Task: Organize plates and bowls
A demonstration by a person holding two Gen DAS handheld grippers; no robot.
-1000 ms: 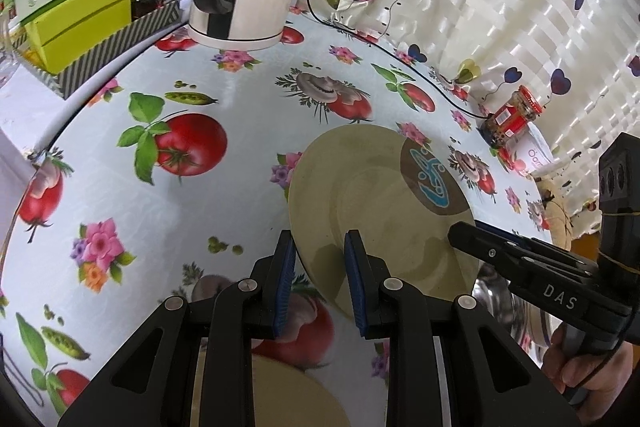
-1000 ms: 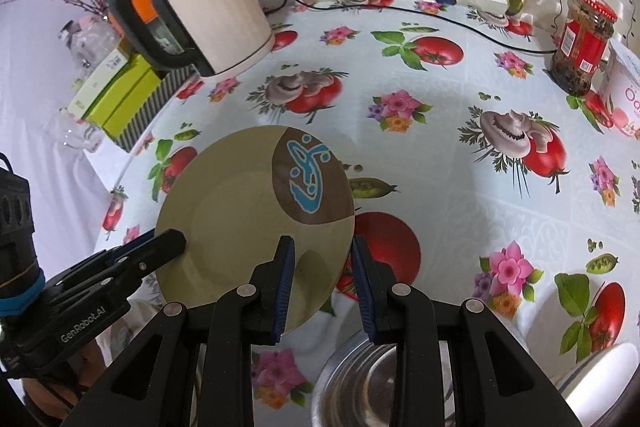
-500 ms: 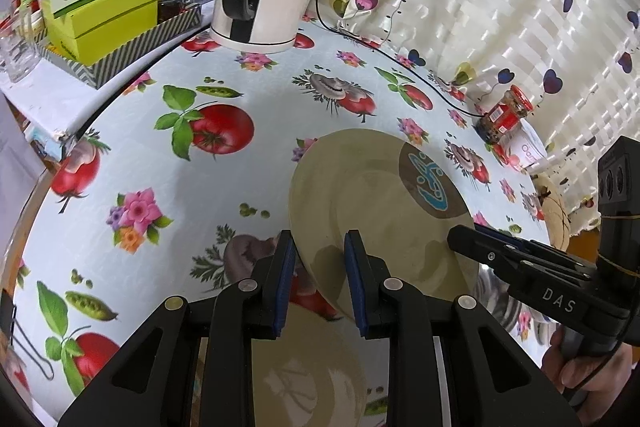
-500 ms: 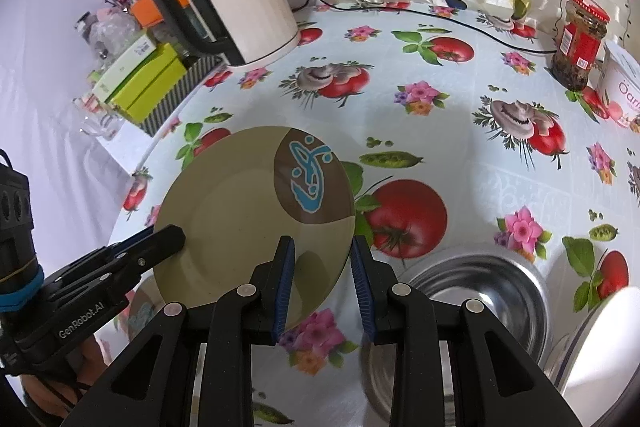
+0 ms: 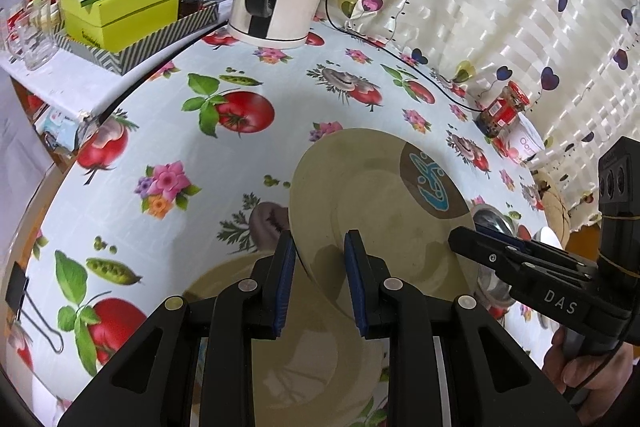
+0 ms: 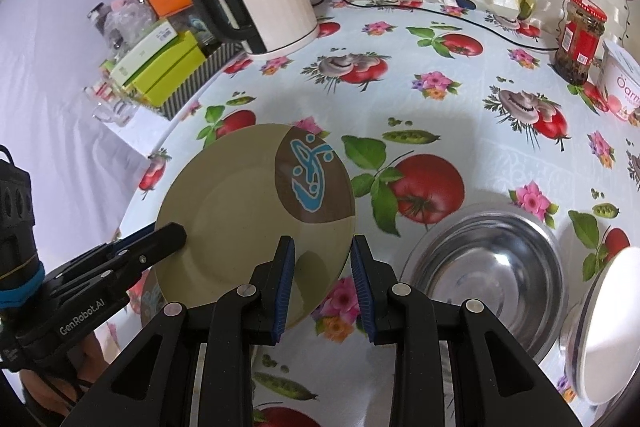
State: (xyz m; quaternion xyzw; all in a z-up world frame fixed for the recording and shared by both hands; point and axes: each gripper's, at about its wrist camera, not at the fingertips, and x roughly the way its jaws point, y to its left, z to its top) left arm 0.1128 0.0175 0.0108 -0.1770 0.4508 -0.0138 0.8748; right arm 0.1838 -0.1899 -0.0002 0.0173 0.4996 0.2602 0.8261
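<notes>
Plate (image 6: 240, 203) rim gripped on opposite sides by left claw (image 5: 320, 283) and right claw (image 6: 322, 283).

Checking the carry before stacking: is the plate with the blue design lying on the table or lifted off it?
Lifted: both hand-held grippers, left and right, clamp opposite rims of the plate, tilted over another plate.

An olive plate (image 6: 240, 211) with a brown patch and blue motif, tilted above another plate (image 5: 304, 359).
</notes>
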